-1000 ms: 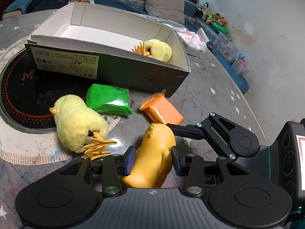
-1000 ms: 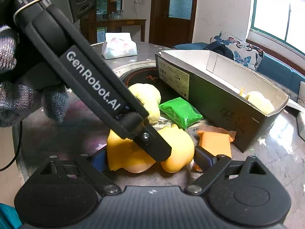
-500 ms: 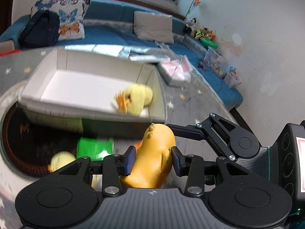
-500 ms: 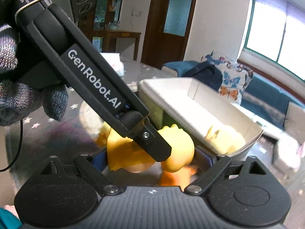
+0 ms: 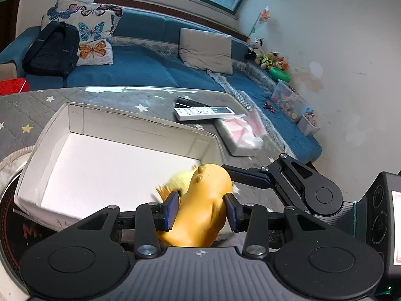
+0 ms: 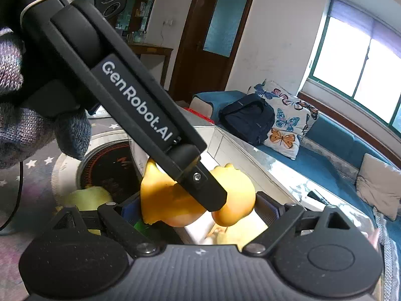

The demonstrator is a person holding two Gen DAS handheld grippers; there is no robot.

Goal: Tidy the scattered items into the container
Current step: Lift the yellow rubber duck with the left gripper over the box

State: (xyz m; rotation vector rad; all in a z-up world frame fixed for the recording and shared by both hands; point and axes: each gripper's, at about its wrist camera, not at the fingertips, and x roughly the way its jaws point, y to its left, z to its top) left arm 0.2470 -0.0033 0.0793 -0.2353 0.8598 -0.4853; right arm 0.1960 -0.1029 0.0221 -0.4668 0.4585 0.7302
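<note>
Both grippers are carrying the yellow duck off the table and over the box.

The left gripper (image 5: 200, 210) and the right gripper (image 6: 198, 209) are both clamping the yellow rubber duck (image 5: 200, 210), one across its body and one end to end; the left jaws have just been closing a little further on it. A second ago the duck was sitting on the table in front of the box's long dark side, beside the plush chick, the green packet and the orange packet; now it is hanging in the air at the near right corner of the white cardboard box (image 5: 75, 165), just above the plush chick already lying inside (image 5: 178, 180). The second plush chick (image 6: 87, 197) is waiting on the table outside the box. Judging from this, the duck is nearly ready to be released inside.
</note>
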